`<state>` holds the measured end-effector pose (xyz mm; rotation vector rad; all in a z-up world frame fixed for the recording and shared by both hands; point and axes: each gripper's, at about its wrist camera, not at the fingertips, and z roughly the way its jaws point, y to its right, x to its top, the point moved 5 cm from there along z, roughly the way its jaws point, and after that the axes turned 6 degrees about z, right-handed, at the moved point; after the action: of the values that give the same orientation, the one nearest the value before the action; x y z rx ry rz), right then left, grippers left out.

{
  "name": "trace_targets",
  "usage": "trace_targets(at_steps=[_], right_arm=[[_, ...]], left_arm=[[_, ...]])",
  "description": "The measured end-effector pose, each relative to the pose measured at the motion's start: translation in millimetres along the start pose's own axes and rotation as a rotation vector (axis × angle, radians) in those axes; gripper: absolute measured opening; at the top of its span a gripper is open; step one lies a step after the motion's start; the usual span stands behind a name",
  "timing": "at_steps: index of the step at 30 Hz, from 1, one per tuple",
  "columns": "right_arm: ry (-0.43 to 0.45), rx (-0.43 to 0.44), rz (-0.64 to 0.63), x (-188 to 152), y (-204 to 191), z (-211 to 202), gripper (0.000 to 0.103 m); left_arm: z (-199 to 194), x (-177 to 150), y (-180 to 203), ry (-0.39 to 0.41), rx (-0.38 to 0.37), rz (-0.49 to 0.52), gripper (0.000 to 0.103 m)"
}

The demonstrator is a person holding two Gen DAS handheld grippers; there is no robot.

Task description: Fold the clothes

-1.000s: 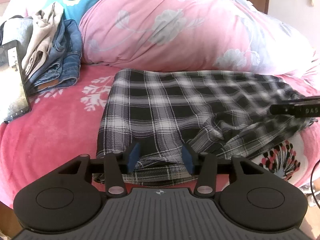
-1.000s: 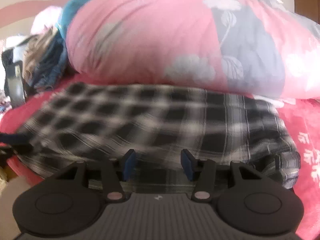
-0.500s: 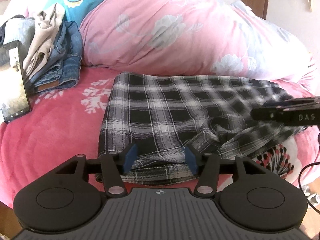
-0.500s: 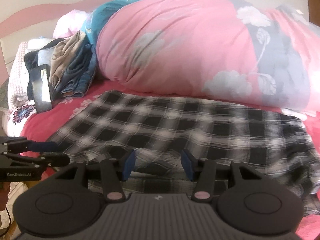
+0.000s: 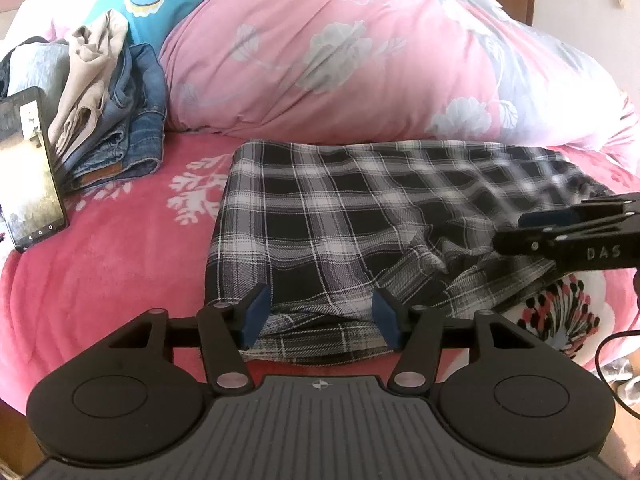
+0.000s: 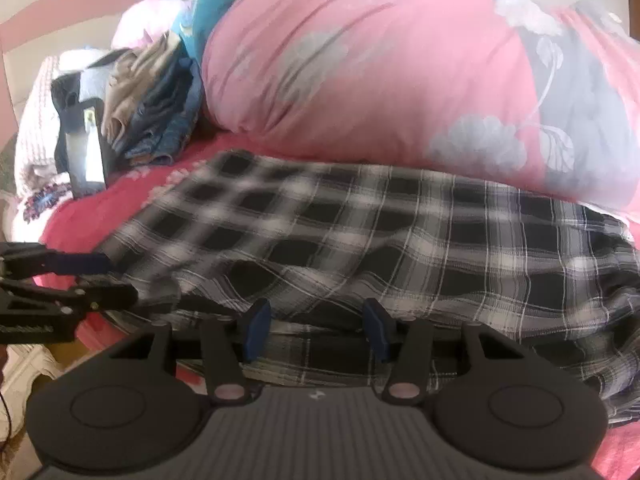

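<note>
While the left tool [image 5: 318, 322] is opening over the plaid shirt's [image 5: 360, 216] hem, its pads stay clear. The right tool [image 6: 316, 330] hangs part-open, gripping nothing.

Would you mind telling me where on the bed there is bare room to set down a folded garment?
The widest free patch is the pink bedspread between the phone and the plaid garment. Behind it, folded jeans and the rolled quilt crowd the back. On the plaid's other side, only a small patterned strip shows beneath the right gripper.
</note>
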<state>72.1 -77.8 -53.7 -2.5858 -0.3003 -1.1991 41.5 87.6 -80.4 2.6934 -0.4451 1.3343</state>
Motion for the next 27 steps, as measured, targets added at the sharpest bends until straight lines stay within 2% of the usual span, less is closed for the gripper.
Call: trace_targets(at_steps=[10, 18, 27], right_arm=[[0.058, 0.020, 0.021, 12.2, -0.5, -15.3, 0.053], [0.083, 0.057, 0.029, 15.2, -0.7, -24.4, 0.053], [0.090, 0.115, -0.015, 20.1, -17.0, -34.2, 0.053]], left_arm=[[-7.7, 3.3, -0.5, 0.010, 0.030, -0.014, 0.057], [-24.6, 10.2, -6.0, 0.057, 0.058, -0.033, 0.057], [-19.6, 19.5, -5.8, 0.100, 0.053, -0.012, 0.056]])
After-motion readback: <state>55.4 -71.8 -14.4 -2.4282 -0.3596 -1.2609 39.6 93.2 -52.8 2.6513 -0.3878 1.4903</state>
